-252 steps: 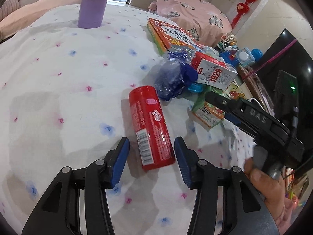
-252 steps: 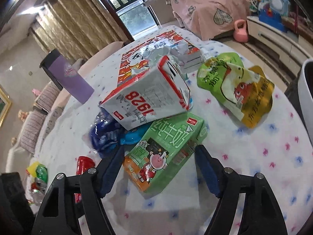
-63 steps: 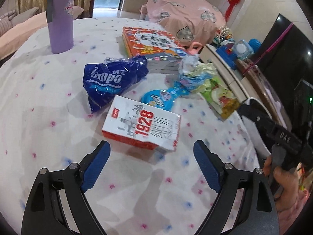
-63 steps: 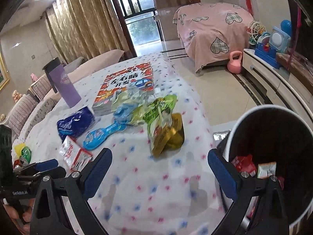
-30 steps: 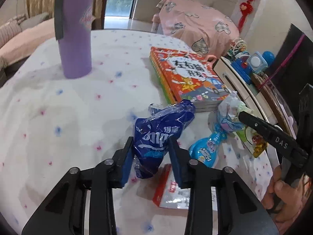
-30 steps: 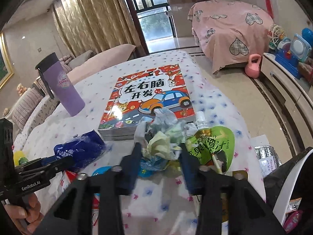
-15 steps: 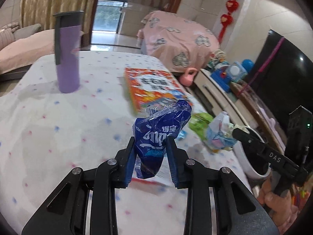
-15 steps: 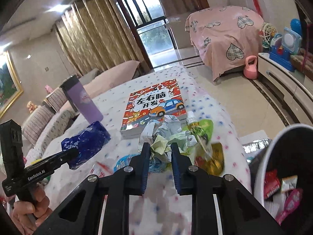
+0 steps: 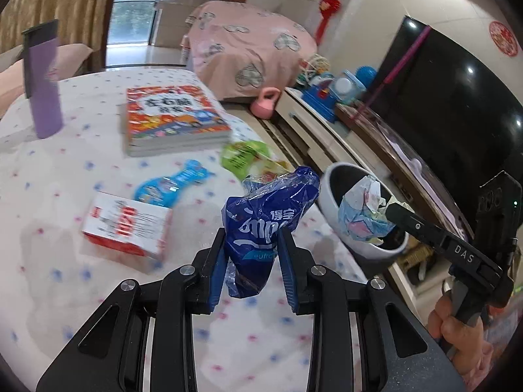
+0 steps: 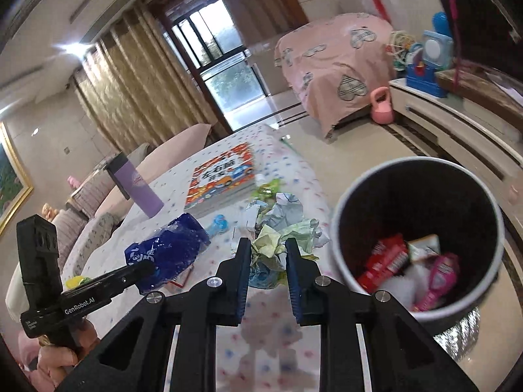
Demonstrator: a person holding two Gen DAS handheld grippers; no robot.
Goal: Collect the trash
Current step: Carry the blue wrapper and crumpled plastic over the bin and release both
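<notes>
Task roughly mid-way by my read: trash bin point(image 10: 421, 176) already holds a red wrapper point(image 10: 385, 259), a small carton and a pink pack, so part is collected. Left on the bench point(image 9: 49, 170), going left to right in the left wrist view: red-and-white 1928 carton point(image 9: 126, 223) to the left of the left fingers, blue spoon-shaped packet point(image 9: 170, 184) up-left beyond their tips, green pouch point(image 9: 245, 156) straight beyond the tips. Purple tumbler point(image 9: 42, 81) and book point(image 9: 173, 114) further out look like keepers, not trash. Left gripper point(image 9: 251, 254): fingers pinching the blue plastic bag point(image 9: 268, 219) low down, most of it standing up past the tips, clear of the bench, tilted downward, bin off to its right. Right gripper point(image 10: 268, 261): fingers pinching a crumpled paper wad point(image 10: 281, 228), which bulges above and beyond the tips; bin opening sits just right of the right finger, not yet under the wad. Both loads airborne, neither over the bin mouth in its own view. The left wrist view puts the wad at the bin rim. Risk: loose paper edges could snag.
</notes>
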